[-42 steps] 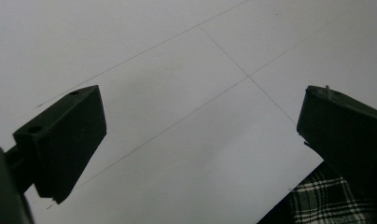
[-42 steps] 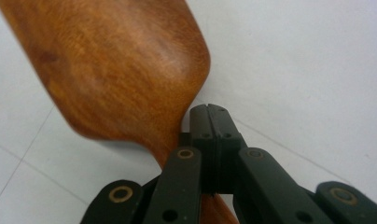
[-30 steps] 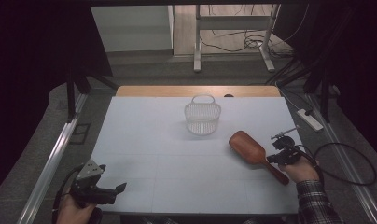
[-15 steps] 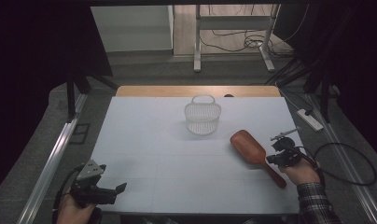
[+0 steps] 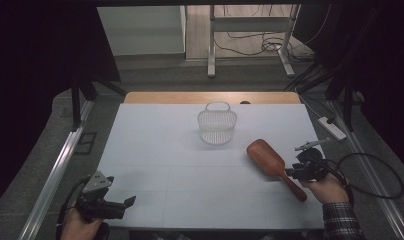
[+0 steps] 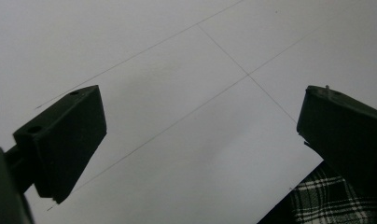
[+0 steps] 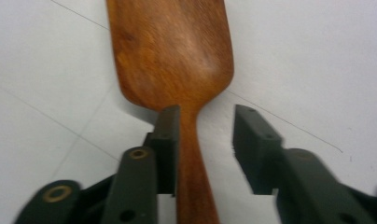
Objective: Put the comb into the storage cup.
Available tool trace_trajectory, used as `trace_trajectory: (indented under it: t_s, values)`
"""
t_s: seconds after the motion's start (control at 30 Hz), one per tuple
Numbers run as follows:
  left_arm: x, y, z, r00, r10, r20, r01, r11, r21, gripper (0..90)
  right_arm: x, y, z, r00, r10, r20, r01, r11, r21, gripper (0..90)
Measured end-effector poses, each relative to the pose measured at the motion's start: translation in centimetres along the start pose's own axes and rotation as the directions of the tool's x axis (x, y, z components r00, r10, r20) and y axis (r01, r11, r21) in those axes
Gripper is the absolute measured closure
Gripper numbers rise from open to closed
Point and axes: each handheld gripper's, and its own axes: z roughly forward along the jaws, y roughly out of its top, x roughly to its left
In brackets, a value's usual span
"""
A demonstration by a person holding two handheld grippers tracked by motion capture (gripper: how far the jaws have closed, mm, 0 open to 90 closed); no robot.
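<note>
In the high view, the left gripper (image 5: 121, 205) sits at the lower left of the frame, at the near edge of the white table (image 5: 155, 150), held in a hand (image 5: 80, 225). Its jaws point right, over the table surface. In the left gripper view the two black jaws stand wide apart, one at lower left and one at right, with bare white table and thin pencil lines between them; nothing is in their gap. A patch of plaid cloth (image 6: 336, 200) shows at the lower right corner of that view.

At upper centre of the high view a white basket (image 5: 217, 125) stands upright, its handle raised, well apart from both grippers.

Right of centre lies the brush (image 5: 270, 162), a wooden paddle, flat on the table, head toward the upper left and handle running down to the lower right. The right gripper (image 5: 291, 173) is at the handle, held in a hand (image 5: 327, 189) with a plaid sleeve (image 5: 342, 225) at the lower right edge.

In the right gripper view the brush (image 7: 177, 56) fills the upper middle, its neck running down between the jaws. The jaws are spread: the left one touches the neck, the right one stands clear of it with white table showing between.
</note>
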Motion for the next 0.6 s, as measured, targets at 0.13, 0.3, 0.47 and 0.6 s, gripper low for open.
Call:
trace_trajectory:
  t_s: [0.13, 0.3, 0.47, 0.6]
  values:
    - [0.0, 0.0, 0.0, 1.0000, 0.003, 0.000, -0.003, 1.0000, 0.001, 2.3, 0.7, -0.1, -0.5, 0.9999, -0.013, 0.000, 0.013, 1.000, -0.010, 46.7]
    - [0.0, 0.0, 0.0, 1.0000, 0.002, 0.001, -0.002, 1.0000, 0.003, 2.3, 1.1, -0.3, -0.8, 0.9998, -0.020, -0.005, 0.020, 1.000, -0.013, 35.1]
    - [-0.1, 0.1, 0.1, 1.0000, 0.005, 0.000, -0.005, 1.0000, 0.006, 2.3, 1.3, -0.5, -0.9, 0.9997, -0.007, -0.023, 0.007, 1.000, -0.022, 22.8]
    - [-0.1, 0.1, 0.1, 1.0000, 0.007, 0.000, -0.007, 1.0000, 0.006, 2.3, 1.3, -0.5, -1.0, 0.9991, -0.003, -0.042, 0.001, 0.999, -0.038, 13.5]
